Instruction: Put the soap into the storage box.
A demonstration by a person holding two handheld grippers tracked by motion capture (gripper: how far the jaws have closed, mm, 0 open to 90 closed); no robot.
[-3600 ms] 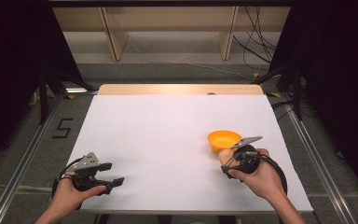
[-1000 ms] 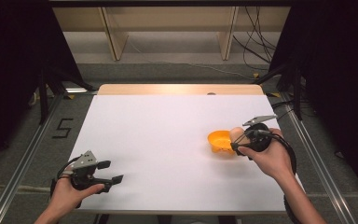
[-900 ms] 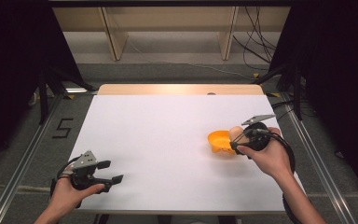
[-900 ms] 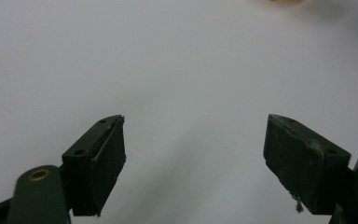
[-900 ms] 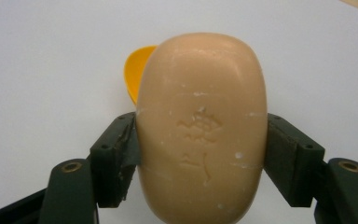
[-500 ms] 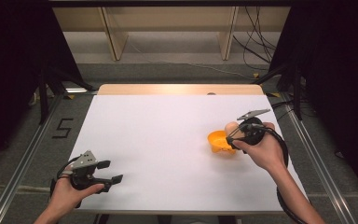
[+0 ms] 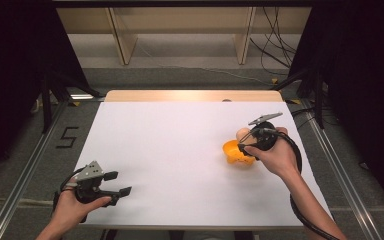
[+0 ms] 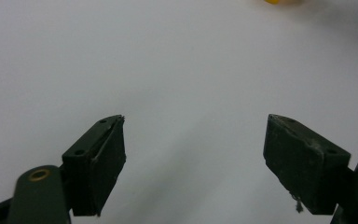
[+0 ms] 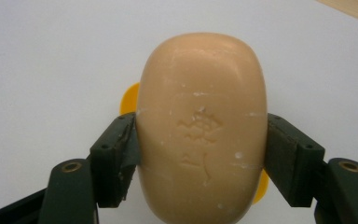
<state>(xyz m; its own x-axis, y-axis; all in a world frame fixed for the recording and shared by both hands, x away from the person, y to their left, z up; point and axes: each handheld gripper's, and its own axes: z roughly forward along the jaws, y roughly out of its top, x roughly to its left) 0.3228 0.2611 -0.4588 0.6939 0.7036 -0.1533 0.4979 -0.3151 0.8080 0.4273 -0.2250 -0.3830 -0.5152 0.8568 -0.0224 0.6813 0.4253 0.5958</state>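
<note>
Near left of the white table [image 7: 180,150]: left gripper [image 7: 121,184] in a hand, low over bare surface, jaws wide apart with nothing between. Flat black pads [image 8: 102,163], matte, edges a little frayed. Idle, well apart from the work.

Right side, mid-depth: orange dish [image 7: 236,153], small and round, glossy like plastic, sitting on the table. Right gripper [image 7: 246,140] just above and beside it, jaws clamped on the soap [image 9: 200,126] across its narrow width. Soap in view at the dish's far edge [image 7: 242,134]; whether clear of the dish or touching its rim, cannot tell.

Soap: peach-tan bar, rounded oblong, smooth and waxy, faint stamped mark at the centre, a few pale nicks and crumbs.

Judging by this: grasp secured, bar likely in transit at the dish. Left to do: settling it at its resting place, then opening the jaws. Slippery curved sides suggest a firm, steady hold.
</note>
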